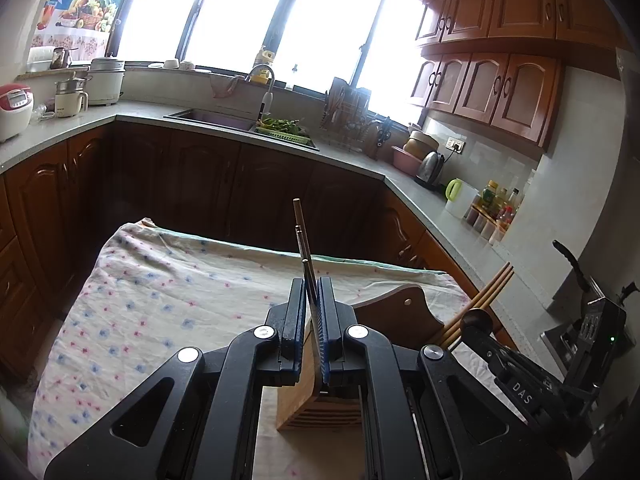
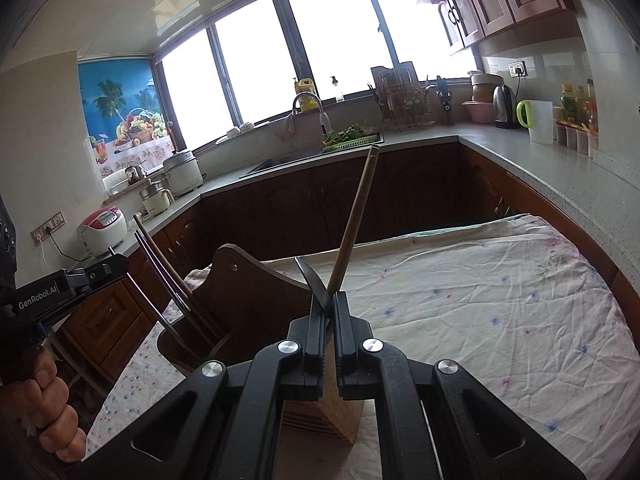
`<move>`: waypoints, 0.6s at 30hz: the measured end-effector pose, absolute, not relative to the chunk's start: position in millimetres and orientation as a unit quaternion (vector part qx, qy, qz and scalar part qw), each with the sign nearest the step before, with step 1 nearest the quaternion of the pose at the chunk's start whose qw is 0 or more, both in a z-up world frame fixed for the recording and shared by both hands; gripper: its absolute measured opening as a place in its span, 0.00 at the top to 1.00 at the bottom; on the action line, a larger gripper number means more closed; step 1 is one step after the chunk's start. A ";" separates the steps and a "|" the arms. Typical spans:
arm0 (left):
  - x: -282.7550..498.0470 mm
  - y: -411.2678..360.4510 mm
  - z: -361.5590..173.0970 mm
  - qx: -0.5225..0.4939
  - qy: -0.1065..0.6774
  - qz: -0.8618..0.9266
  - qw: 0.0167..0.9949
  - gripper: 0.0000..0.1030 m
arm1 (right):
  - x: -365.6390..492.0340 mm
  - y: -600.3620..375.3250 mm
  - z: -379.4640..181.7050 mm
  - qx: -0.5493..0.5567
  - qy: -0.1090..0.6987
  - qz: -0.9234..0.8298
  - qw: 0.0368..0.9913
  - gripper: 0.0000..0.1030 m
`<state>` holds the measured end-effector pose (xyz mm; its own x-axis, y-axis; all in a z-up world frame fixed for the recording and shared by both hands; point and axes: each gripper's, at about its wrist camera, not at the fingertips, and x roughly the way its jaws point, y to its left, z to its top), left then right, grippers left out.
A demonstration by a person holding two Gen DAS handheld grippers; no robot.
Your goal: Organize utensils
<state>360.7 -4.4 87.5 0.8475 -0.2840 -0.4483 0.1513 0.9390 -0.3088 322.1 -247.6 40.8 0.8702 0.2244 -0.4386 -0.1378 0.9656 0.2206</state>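
My left gripper (image 1: 313, 292) is shut on a pair of dark chopsticks (image 1: 301, 236) that stick up past its tips. My right gripper (image 2: 327, 304) is shut on a wooden-handled spoon (image 2: 354, 224), its dark bowl (image 2: 314, 280) by the left fingertip. Both hover above a wooden utensil holder (image 1: 316, 408), also in the right wrist view (image 2: 340, 412). Its brown back compartment (image 2: 240, 292) holds several chopsticks (image 2: 160, 264), seen in the left wrist view too (image 1: 486, 296). The left gripper's body shows at the left of the right wrist view (image 2: 60, 288).
The holder stands on a table with a floral cloth (image 1: 160, 300), (image 2: 500, 320). Behind are dark cabinets, a grey L-shaped counter (image 1: 420, 196), a sink with greens (image 1: 280, 126), a kettle (image 1: 430, 168), rice cookers (image 1: 12, 108) and bottles (image 1: 496, 204).
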 end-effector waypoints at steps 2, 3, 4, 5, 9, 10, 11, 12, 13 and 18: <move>359.6 -4.1 87.7 -0.133 0.252 -0.114 0.952 0.95 | 322.4 -247.8 41.1 0.092 0.238 0.094 0.962 0.96; 359.3 -4.3 87.8 -0.133 0.252 -0.114 0.952 0.95 | 322.7 -247.7 41.7 0.093 0.240 0.095 0.962 0.96; 359.3 -4.2 87.9 -0.133 0.253 -0.114 0.952 0.95 | 322.7 -247.7 41.7 0.093 0.240 0.095 0.962 0.96; 359.3 -3.8 87.5 -0.134 0.253 -0.114 0.951 0.95 | 322.6 -248.0 41.8 0.095 0.241 0.095 0.961 0.96; 358.5 -3.6 87.4 -0.134 0.254 -0.114 0.951 0.95 | 322.4 -248.7 41.7 0.097 0.243 0.095 0.961 0.92; 357.8 -3.7 87.5 -0.135 0.254 -0.114 0.951 0.95 | 322.4 -249.1 41.8 0.098 0.243 0.094 0.961 0.92; 356.6 -3.4 87.2 -0.135 0.254 -0.114 0.951 0.95 | 322.2 -249.8 41.7 0.100 0.242 0.095 0.960 0.92; 355.7 -3.2 87.0 -0.135 0.255 -0.114 0.951 0.95 | 322.0 -250.4 42.2 0.103 0.243 0.095 0.960 0.92; 354.4 -3.3 86.9 -0.135 0.256 -0.113 0.950 0.94 | 322.0 -250.4 42.2 0.103 0.243 0.095 0.960 0.91; 343.1 2.7 85.8 -0.147 0.257 -0.108 0.949 0.55 | 316.4 -254.0 44.2 0.114 0.241 0.096 0.959 0.64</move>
